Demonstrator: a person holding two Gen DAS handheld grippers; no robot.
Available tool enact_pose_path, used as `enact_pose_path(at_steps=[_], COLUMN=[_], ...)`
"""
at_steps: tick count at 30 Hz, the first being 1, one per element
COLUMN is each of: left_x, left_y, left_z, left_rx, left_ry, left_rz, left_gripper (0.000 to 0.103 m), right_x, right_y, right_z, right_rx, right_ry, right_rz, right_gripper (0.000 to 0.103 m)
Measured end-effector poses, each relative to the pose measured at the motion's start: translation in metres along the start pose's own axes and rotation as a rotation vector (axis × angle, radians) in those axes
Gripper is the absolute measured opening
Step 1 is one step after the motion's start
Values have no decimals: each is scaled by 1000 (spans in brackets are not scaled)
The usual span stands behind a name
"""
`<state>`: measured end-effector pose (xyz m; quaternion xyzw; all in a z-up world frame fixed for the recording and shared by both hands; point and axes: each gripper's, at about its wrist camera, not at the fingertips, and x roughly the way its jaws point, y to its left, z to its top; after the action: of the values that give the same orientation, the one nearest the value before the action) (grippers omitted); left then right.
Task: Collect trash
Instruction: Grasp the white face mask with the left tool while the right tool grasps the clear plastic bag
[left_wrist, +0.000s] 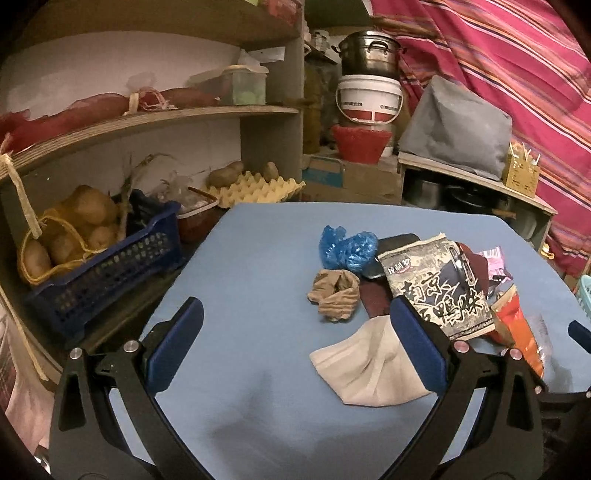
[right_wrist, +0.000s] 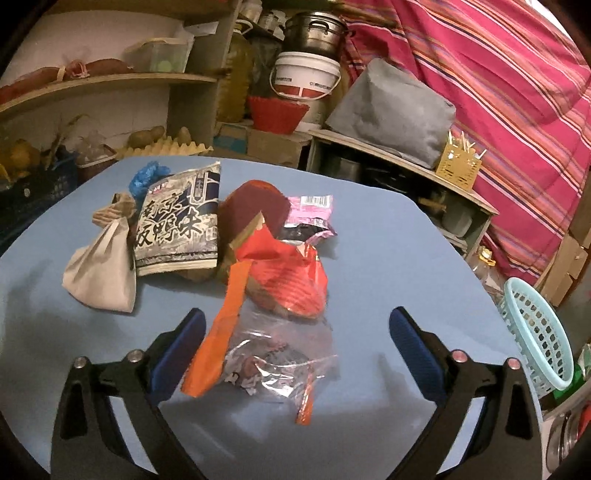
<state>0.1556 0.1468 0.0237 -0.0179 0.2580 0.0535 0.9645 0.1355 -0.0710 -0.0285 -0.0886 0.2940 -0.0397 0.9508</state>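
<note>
A heap of trash lies on the blue table (left_wrist: 236, 258): a blue plastic bag (left_wrist: 347, 249), crumpled brown paper (left_wrist: 334, 295), a white face mask (left_wrist: 365, 365), a black-and-white snack packet (left_wrist: 436, 284) and a pink wrapper (left_wrist: 493, 262). My left gripper (left_wrist: 297, 302) is open just above the table, its right finger over the mask's edge. My right gripper (right_wrist: 297, 314) is open too. A clear wrapper with an orange strip (right_wrist: 258, 354) lies between its fingers, untouched by the pads. Beyond it sit a red wrapper (right_wrist: 288, 277), the snack packet (right_wrist: 177, 229) and the mask (right_wrist: 101, 273).
A teal basket (right_wrist: 535, 332) stands off the table's right edge. To the left, a blue crate (left_wrist: 103, 266) with potatoes and a yellow egg tray (left_wrist: 255, 188) sit on low shelves. Pots, buckets and a grey covered box stand behind the table.
</note>
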Motion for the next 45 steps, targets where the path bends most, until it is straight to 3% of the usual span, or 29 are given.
enact_pose_path(at_steps=[2,4,13,17,25,33,37,40,45], left_x=[1,2,10,20,42,59,69,70,68], left_y=[-2,-5,-24,-44,-81,-76,-63,-62,-63], left_z=[-1,-2,-6,-8,-17,-25,-27,-29,-30], left_rx=[1,2,18,54,134,135,68,69,88], left_ry=[9,15,61,95,192,268,315,326,320], left_rz=[-9,-19,-73,-102,-124,-113,-127,-137,-154], left_gripper=[98,98,98,98,98,95,78,72,50], right_x=[3,6,4,3,-3,1,-2,-4,-5], right_y=[-2,-4,-22,-37,-75,-97,-101,-103,-105], right_z=[1,1,2,6,5,-4,-4,-6,-6], right_rx=[-5,2,11,12,51,113,114,114,119], right_ry=[13,28,10,4,-29,-29,-45,-49,-59], right_rz=[23,48,95,103,100,128,137,137,123], right_gripper=[72,63,46,31,27,27,27,27,27])
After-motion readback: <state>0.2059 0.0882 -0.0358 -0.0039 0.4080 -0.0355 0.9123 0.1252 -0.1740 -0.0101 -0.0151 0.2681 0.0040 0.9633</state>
